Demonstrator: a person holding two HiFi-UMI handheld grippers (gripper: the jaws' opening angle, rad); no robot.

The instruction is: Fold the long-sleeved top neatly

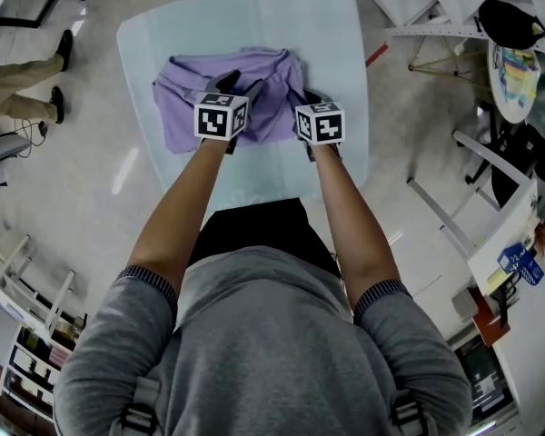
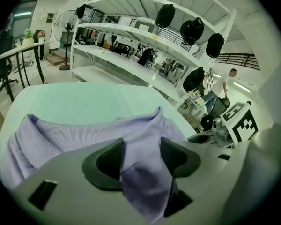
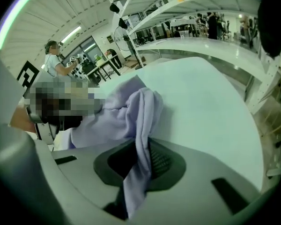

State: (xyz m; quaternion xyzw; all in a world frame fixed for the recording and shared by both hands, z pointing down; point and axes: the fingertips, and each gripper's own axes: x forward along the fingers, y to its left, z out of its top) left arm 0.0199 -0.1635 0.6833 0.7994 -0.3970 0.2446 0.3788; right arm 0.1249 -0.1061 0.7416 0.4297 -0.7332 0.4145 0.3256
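A lilac long-sleeved top (image 1: 183, 107) lies bunched on a pale rounded table (image 1: 254, 25). Both grippers sit at the top's near edge, side by side. My left gripper (image 1: 239, 84) stands with its jaws wide apart, and a loose fold of the top (image 2: 75, 135) runs between them. In the left gripper view that gripper (image 2: 141, 156) shows dark pads on either side of the fold. My right gripper (image 1: 311, 96) is at the top's near right corner. In the right gripper view it (image 3: 139, 161) is shut on a pinched strip of the top (image 3: 117, 116), which hangs down through the narrow jaws.
A person (image 1: 18, 89) stands off the table's left side. White desk frames (image 1: 436, 34), a round table (image 1: 518, 71) with things on it and office chairs (image 1: 513, 171) crowd the right. White shelving (image 2: 131, 55) stands beyond the table's far edge.
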